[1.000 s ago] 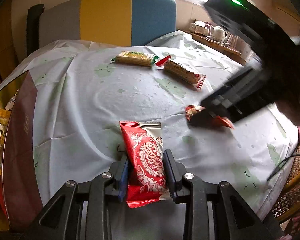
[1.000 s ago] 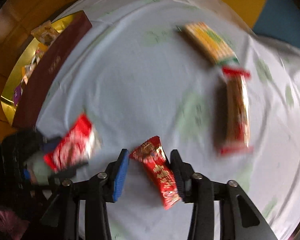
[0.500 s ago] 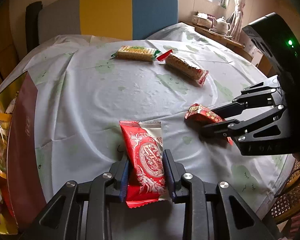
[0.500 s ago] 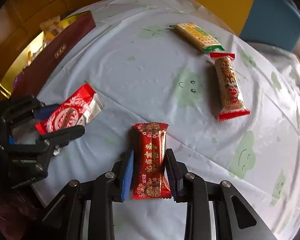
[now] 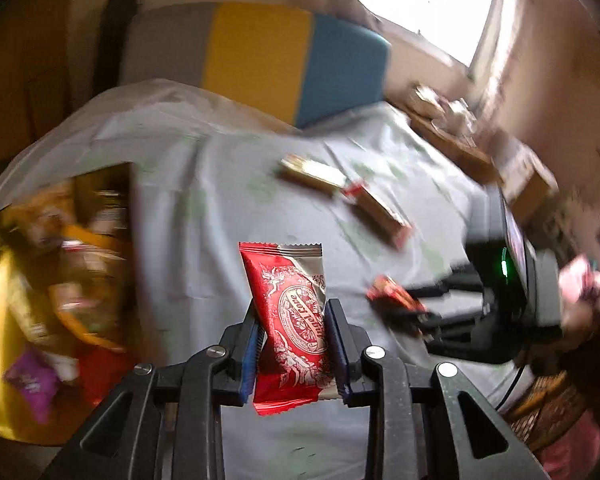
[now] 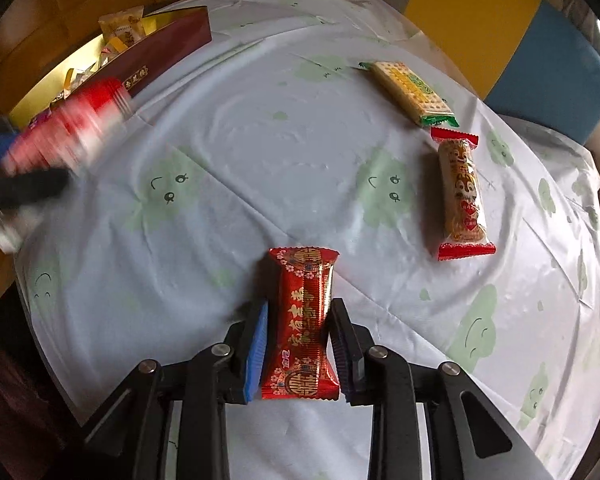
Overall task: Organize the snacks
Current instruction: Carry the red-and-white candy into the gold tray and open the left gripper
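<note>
My left gripper [image 5: 293,306] is shut on a red and silver snack packet [image 5: 296,320] and holds it up off the table, near the open box [image 5: 4,280]. In the right wrist view that left gripper [image 6: 32,160] is a blur by the box's dark red wall [image 6: 168,52]. The jaws of my right gripper [image 6: 300,303] are closing on a red and gold snack packet [image 6: 304,320] that lies on the tablecloth [image 6: 260,160], and both pads touch its sides. From the left wrist view, the right gripper [image 5: 416,312] sits low at the right with that packet [image 5: 392,300].
A green-ended cracker pack [image 6: 410,92] and a red-ended rice cracker pack [image 6: 462,192] lie at the table's far side. The gold-lined box holds several wrapped snacks. A grey, yellow and blue chair [image 5: 256,60] stands behind the table. A person's hand [image 5: 580,292] holds the right gripper.
The left gripper has risen off the cloth with the red and silver packet and swung towards the box. The right gripper's jaws have closed in around the red and gold packet.
</note>
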Motion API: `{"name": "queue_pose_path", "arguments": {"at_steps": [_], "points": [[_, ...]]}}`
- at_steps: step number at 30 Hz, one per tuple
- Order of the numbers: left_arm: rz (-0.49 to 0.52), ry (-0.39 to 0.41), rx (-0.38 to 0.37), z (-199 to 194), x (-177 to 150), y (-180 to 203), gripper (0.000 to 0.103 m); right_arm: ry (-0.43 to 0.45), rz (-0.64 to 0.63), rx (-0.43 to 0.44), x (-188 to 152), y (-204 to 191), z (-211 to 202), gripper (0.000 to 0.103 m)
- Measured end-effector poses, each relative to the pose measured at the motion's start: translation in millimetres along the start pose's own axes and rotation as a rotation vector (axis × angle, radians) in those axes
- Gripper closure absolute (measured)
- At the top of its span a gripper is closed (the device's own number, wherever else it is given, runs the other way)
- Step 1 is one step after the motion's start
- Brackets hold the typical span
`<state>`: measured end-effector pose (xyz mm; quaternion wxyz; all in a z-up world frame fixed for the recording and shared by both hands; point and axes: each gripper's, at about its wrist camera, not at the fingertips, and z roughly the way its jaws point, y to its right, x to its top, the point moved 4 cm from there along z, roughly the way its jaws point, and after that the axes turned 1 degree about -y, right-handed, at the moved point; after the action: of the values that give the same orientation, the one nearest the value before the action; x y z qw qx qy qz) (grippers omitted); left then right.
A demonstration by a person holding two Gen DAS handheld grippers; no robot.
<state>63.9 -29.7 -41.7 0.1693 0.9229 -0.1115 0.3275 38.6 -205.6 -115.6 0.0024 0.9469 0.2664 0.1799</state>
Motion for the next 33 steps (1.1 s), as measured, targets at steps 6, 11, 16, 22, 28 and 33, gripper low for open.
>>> {"name": "queue_pose_path", "arguments": {"at_steps": [6,11,16,22,28,33], "points": [[-0.267,0.080,0.107,-42.3,10.7,-96.2,0.072,0.000,-0.002,-0.004,-0.3,0.4,2.5,0.073],[-0.479,0.057,0.155,-45.9,-0.3,-161.7,0.072,0.000,-0.008,-0.009,2.9,-0.5,0.5,0.073],[-0.533,0.045,0.175,-35.2,5.3,-183.4,0.072,0.001,-0.009,-0.011,1.5,-1.5,0.2,0.073],[-0.510,0.033,0.235,-15.0,23.0,-195.8,0.070,0.001,-0.010,-0.020,1.5,-2.5,-0.4,0.073],[-0.520,0.003,0.270,-5.9,16.4,-202.9,0.070,0.001,-0.012,-0.023,1.7,-2.2,-0.4,0.073],[-0.461,-0.016,0.322,-13.6,6.0,-191.3,0.070,0.002,-0.020,-0.021,1.9,-1.8,-0.5,0.073]]}}
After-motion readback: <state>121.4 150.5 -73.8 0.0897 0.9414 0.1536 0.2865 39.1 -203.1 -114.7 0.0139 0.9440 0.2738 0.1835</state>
